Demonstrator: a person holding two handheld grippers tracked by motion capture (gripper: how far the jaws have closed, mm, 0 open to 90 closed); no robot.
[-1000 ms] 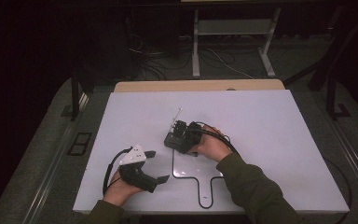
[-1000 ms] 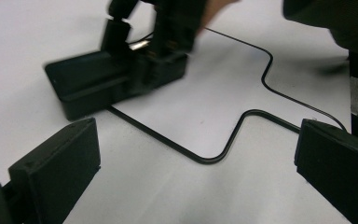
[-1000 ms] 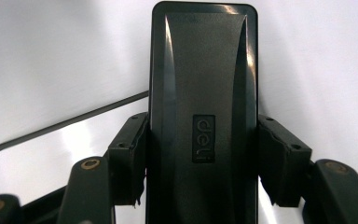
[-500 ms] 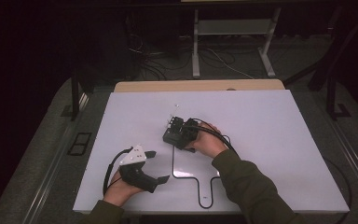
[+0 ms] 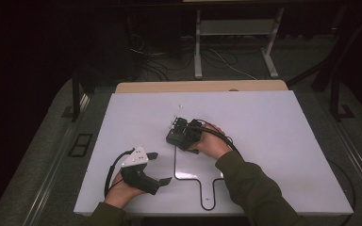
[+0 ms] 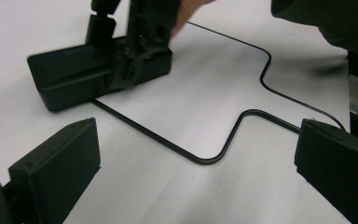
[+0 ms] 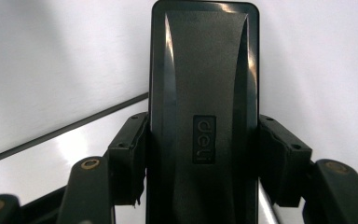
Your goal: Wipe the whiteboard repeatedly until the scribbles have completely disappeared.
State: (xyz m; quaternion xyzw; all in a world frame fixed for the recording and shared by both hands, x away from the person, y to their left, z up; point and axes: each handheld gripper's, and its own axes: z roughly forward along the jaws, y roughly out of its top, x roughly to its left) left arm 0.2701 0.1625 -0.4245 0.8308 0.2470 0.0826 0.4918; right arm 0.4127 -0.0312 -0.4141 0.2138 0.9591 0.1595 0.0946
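A flat black box (image 5: 173, 138) with a "deli" logo (image 7: 204, 139) lies on the white table (image 5: 273, 122), over the top left corner of a thin black outline (image 5: 176, 162) drawn on it. My right gripper (image 5: 181, 132) is shut on the box, one jaw against each long side (image 7: 204, 158). The left gripper view has the box (image 6: 74, 74) at its upper left with the outline (image 6: 262, 79) curving past it. My left gripper (image 5: 161, 167) rests near the table's front left, jaws wide apart with nothing between them (image 6: 196, 158).
A wooden board (image 5: 198, 86) runs along the table's far edge. The right gripper's cable (image 5: 221, 135) loops over the person's hand. Dark floor, cables and a metal stand lie beyond the table. Bare white surface spreads to the right and far left.
My right gripper has slid the black box a little farther from the person and to the left. My left gripper has stayed put.
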